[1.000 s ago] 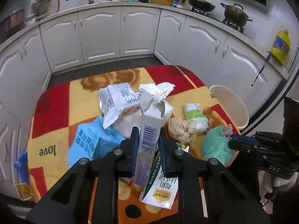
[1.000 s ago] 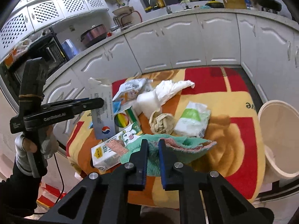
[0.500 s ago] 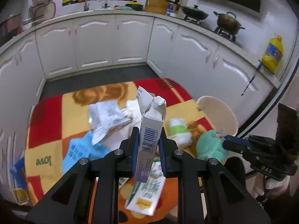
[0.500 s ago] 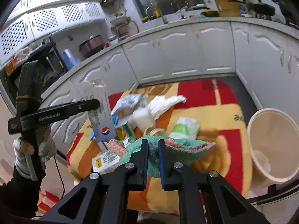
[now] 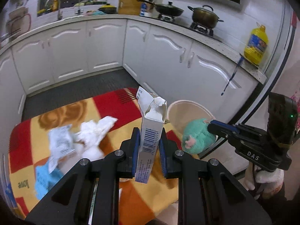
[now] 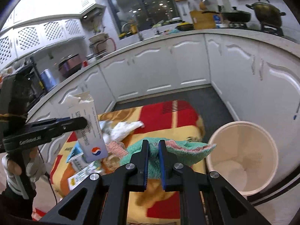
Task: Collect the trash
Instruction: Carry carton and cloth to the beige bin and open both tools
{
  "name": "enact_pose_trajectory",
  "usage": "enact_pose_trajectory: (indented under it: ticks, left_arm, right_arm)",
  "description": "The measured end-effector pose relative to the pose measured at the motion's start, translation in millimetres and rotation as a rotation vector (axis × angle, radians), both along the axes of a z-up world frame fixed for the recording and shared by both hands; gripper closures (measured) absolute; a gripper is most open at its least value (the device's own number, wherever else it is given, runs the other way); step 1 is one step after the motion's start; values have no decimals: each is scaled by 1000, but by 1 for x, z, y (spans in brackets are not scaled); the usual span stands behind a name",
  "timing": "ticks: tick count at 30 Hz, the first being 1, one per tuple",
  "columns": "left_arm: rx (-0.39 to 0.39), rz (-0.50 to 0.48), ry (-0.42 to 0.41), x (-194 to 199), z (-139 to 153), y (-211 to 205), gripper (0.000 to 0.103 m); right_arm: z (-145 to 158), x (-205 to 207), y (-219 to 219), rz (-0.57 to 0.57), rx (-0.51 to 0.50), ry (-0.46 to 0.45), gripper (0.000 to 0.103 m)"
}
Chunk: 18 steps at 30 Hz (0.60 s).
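The right gripper (image 6: 153, 161), pinching the green cloth (image 6: 180, 150), is nearer the bin (image 6: 243, 161) than the left gripper (image 5: 149, 146), which is pinching the upright carton (image 5: 150, 140).

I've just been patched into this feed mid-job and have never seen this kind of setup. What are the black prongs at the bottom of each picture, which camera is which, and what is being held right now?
There is no robot arm here. A person holds a two-finger gripper in each hand, and each gripper carries a fisheye camera looking forward along its fingers; those are the black prongs.

In the left wrist view, the left gripper is shut on a torn-open white carton. At the right of that view you see the right gripper from the side, pinching a teal cloth.

In the right wrist view, the right gripper pinches the same cloth, with the left one and its carton at the left.

Below both is a table under a red and yellow blanket with crumpled white paper, wrappers and another carton. A pale bin stands beside the table.
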<state>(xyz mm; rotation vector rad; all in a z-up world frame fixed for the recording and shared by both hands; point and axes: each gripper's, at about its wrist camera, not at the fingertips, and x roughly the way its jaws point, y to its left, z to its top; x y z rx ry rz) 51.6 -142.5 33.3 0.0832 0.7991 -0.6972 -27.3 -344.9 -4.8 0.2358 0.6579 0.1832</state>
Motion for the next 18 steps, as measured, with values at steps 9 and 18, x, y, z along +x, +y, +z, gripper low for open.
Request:
enact_pose_trajectory:
  ticks: [9,18]
  left_arm:
    - [35,-62,8,5,-8,-74,86]
    - [83,-119,19,7,-27,-142,86]
  right_arm:
    - [-12,1,-61,-131,-11,29,94]
    - [-41,0,-111,-245,-26,91,94]
